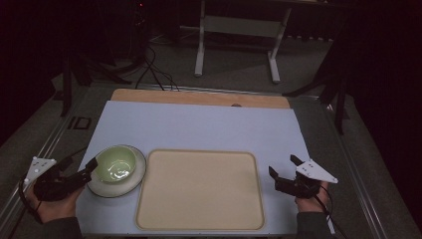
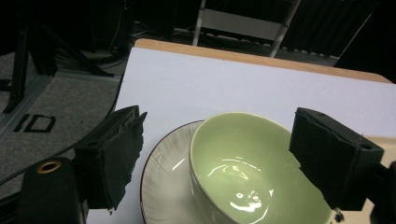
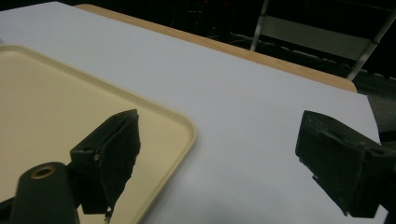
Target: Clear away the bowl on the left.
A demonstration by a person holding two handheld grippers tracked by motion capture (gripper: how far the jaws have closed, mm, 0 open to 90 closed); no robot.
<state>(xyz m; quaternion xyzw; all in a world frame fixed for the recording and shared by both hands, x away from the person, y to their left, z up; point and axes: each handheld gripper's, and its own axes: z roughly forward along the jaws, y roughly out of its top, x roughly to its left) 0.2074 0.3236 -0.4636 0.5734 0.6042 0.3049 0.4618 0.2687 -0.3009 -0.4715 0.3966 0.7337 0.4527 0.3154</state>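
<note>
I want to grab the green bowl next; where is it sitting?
The green bowl sits on a white plate at the table's left, just left of the tray, beside the left claw.

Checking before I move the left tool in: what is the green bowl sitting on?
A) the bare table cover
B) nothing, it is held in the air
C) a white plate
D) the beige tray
C: the green bowl rests on a white plate, left of the beige tray.
</note>
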